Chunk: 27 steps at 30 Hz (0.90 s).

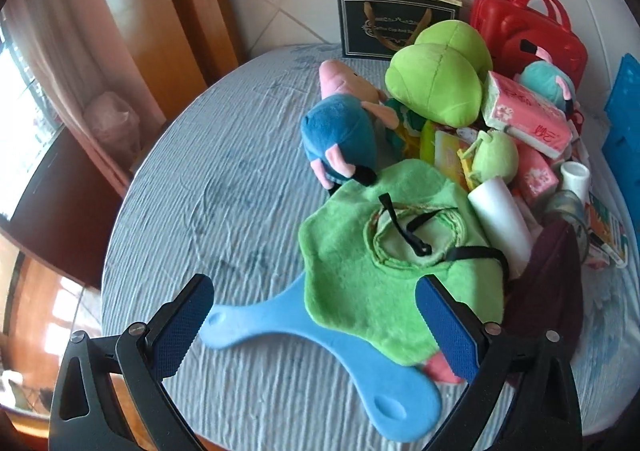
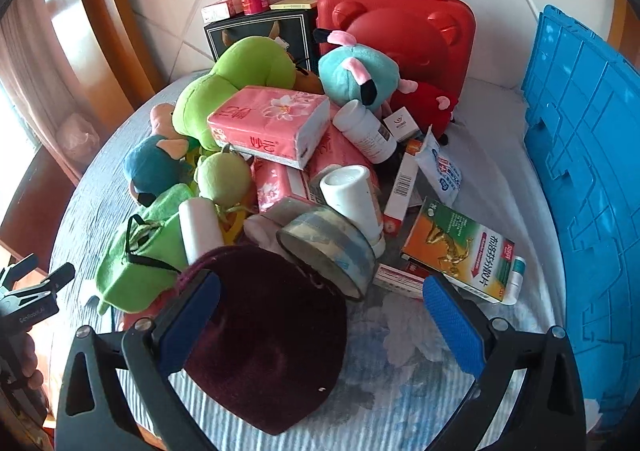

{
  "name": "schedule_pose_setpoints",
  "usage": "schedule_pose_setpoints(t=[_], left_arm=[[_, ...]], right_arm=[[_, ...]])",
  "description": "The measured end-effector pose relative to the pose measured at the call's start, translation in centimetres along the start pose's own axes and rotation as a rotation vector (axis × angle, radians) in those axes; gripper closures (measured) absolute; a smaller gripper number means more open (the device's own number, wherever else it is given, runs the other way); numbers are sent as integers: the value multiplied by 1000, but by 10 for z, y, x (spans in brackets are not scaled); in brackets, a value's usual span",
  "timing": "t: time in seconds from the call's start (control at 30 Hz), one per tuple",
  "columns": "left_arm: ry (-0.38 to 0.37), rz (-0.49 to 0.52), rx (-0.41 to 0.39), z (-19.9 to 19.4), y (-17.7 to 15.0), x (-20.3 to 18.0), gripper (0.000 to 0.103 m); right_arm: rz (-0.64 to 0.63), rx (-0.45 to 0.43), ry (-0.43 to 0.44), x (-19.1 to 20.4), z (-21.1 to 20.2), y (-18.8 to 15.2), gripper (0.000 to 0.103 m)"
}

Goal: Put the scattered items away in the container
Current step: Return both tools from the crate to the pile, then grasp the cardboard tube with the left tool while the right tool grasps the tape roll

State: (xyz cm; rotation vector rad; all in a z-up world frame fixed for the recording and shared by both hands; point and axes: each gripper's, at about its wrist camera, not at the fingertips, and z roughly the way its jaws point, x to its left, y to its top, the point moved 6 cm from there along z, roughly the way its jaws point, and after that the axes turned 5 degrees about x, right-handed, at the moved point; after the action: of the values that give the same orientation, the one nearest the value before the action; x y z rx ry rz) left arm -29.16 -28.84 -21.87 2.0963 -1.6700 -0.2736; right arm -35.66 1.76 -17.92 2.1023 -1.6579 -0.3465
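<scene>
Scattered items (image 2: 280, 155) are heaped toward the bed's (image 1: 224, 187) far-right corner, beside the blue crate (image 2: 592, 155). Right gripper (image 2: 320, 315) is spread wide around the maroon cap (image 2: 272, 335), prob. 1st pick; left gripper (image 1: 314, 331) wide over green cloth (image 1: 372, 271).

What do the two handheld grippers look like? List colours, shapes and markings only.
Both match: the left gripper and right gripper have black frames with triangular cut-outs and silver screw heads. Each carries two flat fingers faced with dimpled blue pads. In the right wrist view, the left gripper's black body bears small white lettering, too small to read surely.
</scene>
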Motion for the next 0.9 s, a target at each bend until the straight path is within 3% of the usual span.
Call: schedule_pose_setpoints(t=[0.23,0.47,0.5,0.53,0.6,0.9], left_arm=[[-79,97,15,24,28,2,1],[-172,141,39,28,42,-63,4],[-187,152,45,30,43,-76,5],[-197,161,52,31,44,-89,6],[-206,171,67,37,44,-114,10],[-208,127,173,73,41,-173,11]], right_arm=[[67,1,-23,32,16,6,0],[134,25,-105,-8,22,7,0],[138,33,-119,-16,25,6,4],[139,43,-130,-22,28,5,19],[135,75,-136,-33,38,1,39],[40,178,-80,-52,92,-10,41]])
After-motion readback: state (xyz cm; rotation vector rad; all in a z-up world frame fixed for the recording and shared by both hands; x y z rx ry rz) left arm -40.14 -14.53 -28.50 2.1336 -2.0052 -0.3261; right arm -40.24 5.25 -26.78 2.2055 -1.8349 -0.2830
